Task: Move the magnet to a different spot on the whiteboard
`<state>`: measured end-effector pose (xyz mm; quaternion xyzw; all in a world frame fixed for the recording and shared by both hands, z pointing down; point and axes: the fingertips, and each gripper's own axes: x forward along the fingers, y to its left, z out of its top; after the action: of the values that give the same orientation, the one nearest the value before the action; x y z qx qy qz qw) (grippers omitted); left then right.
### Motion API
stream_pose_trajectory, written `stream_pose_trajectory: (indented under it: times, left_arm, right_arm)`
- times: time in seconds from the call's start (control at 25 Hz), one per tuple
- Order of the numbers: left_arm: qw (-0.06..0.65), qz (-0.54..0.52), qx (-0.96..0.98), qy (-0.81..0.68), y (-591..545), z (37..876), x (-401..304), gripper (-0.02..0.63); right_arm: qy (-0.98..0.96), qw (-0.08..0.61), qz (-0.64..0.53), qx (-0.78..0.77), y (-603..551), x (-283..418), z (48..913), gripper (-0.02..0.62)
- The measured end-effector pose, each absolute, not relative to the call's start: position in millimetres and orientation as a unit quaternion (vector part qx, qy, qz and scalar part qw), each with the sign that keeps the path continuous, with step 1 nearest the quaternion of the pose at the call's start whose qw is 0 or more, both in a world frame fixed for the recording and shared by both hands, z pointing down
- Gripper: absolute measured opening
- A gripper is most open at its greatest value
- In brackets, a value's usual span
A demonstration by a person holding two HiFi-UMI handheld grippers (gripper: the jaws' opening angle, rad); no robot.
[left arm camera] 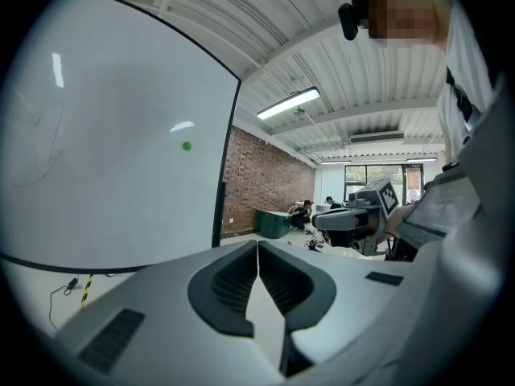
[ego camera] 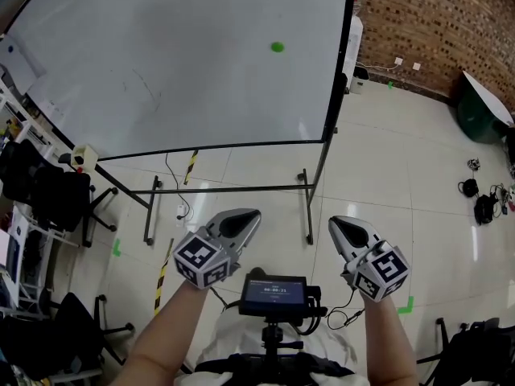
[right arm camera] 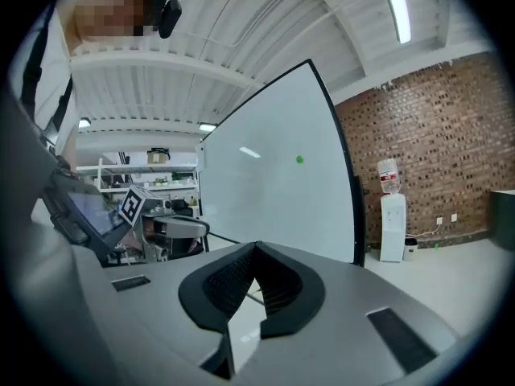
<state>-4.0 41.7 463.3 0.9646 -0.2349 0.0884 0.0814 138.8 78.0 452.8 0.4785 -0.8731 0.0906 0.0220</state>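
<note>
A small round green magnet (ego camera: 277, 47) sticks to the upper right part of the whiteboard (ego camera: 161, 71); it also shows as the magnet (left arm camera: 187, 145) in the left gripper view and the magnet (right arm camera: 299, 159) in the right gripper view. My left gripper (ego camera: 246, 219) is held low in front of me, well short of the board, jaws shut with nothing between them. My right gripper (ego camera: 341, 227) hangs beside it, also shut and empty. Both point toward the board.
The whiteboard stands on a black wheeled frame (ego camera: 310, 183) on a pale tiled floor. Black office chairs (ego camera: 48, 191) and shelving crowd the left. A brick wall (ego camera: 434, 22), a water dispenser (right arm camera: 392, 215) and a green bin (ego camera: 479, 111) lie right. A small screen (ego camera: 275, 293) sits at my chest.
</note>
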Motion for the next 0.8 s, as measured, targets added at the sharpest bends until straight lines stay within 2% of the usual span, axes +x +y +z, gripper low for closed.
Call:
stream_pose_trajectory:
  times: [0.8]
  left_arm:
    - [0.086, 0.106, 0.956, -0.258, 104.7, 473.8, 1.1, 0.032]
  right_arm:
    - [-0.89, -0.028, 0.146, 0.432, 135.7, 129.0, 477.3, 0.023]
